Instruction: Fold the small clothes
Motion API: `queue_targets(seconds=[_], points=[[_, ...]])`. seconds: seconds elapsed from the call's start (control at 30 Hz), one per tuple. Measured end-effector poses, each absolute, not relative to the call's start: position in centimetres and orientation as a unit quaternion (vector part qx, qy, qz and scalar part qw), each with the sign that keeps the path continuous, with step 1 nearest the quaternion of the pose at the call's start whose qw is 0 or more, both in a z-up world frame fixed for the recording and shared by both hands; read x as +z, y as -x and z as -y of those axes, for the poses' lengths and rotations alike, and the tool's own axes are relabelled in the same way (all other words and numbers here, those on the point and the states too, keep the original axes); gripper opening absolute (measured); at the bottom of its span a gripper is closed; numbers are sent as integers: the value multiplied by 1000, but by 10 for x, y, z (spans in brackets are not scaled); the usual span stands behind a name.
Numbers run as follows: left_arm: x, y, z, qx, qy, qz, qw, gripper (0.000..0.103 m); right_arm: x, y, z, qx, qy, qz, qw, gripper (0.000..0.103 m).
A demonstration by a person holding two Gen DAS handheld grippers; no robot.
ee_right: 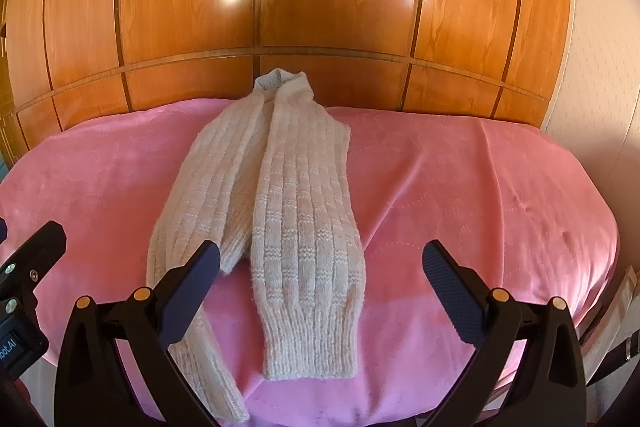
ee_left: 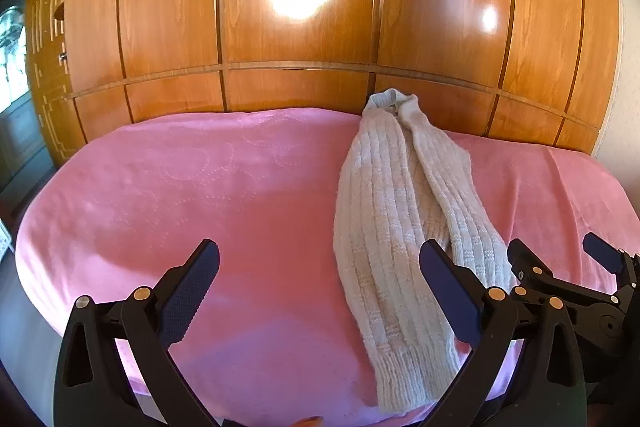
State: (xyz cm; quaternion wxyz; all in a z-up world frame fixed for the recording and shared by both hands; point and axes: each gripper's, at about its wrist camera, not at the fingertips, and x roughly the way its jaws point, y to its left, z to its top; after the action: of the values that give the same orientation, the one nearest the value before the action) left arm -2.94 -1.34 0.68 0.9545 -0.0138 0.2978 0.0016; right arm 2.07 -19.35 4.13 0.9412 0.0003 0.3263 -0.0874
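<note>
A cream knitted sweater (ee_right: pixel 280 195) lies on the pink blanket (ee_right: pixel 460 195), its sides and sleeves folded in to a long narrow strip, collar at the far end by the wardrobe. It also shows in the left wrist view (ee_left: pixel 396 227), right of centre. My left gripper (ee_left: pixel 320 291) is open and empty, above the blanket, left of the sweater's near end. My right gripper (ee_right: pixel 320 291) is open and empty above the sweater's near hem. The right gripper also shows in the left wrist view (ee_left: pixel 560 259), beside the sweater's right edge.
A glossy wooden wardrobe (ee_right: pixel 320 7) stands right behind the bed. The pink blanket (ee_left: pixel 180 195) spreads wide to the left of the sweater. A pale wall (ee_right: pixel 592 67) is at the right. The bed's front edge is close below the grippers.
</note>
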Motion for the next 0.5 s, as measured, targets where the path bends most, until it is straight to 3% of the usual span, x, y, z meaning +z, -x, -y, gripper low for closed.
queue_targets(seconds=[0.5], points=[[-10, 22, 14, -9, 7, -326, 945, 99, 27, -24, 207, -98, -12, -339, 936, 101]])
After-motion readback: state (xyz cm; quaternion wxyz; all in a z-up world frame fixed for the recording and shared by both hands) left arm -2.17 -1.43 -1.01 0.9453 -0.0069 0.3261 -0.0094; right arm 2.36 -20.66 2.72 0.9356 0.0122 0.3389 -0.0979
